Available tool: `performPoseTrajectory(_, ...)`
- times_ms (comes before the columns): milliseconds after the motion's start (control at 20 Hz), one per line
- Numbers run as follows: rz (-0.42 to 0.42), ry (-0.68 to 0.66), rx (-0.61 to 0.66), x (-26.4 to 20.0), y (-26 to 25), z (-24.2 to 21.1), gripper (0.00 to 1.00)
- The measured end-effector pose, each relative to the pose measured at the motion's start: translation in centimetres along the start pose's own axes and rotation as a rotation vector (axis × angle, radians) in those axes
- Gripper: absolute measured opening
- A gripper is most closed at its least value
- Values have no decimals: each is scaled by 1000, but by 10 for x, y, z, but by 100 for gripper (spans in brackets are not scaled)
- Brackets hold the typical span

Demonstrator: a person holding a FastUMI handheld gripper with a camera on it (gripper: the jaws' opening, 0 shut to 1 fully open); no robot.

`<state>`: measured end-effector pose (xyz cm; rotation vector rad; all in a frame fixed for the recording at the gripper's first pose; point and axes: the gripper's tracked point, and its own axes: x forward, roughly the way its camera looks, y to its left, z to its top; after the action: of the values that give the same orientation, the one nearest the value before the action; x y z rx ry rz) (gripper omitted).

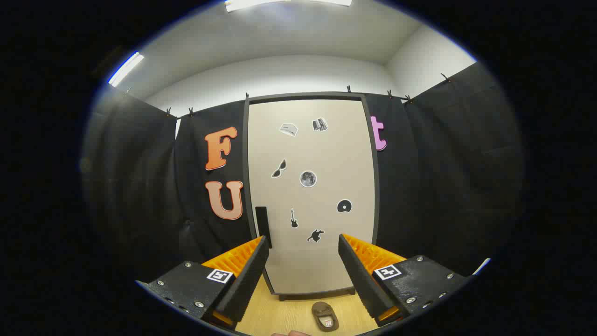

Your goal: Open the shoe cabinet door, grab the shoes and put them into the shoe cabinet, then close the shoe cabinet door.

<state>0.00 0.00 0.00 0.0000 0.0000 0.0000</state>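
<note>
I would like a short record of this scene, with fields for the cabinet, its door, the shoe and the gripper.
cabinet: tall shoe cabinet against the black cloth wall, beyond the fingers
door: shut, with stickers; dark handle at its edge
shoe: brown shoe on the wooden floor, before the cabinet, between the fingers
gripper: gripper open, holding nothing

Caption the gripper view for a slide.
Open hand-held gripper faces the closed shoe cabinet door; a brown shoe lies on the floor between its fingers.

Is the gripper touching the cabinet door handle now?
Apart. In the gripper view the gripper is open and holds nothing; the dark handle on the cabinet door lies beyond the fingers, just above one fingertip.
</note>
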Motion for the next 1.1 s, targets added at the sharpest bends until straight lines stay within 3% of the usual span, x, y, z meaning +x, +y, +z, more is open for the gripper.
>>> performPoseTrajectory(1100, -33, 9, -8, 62, 51, -19, 93)
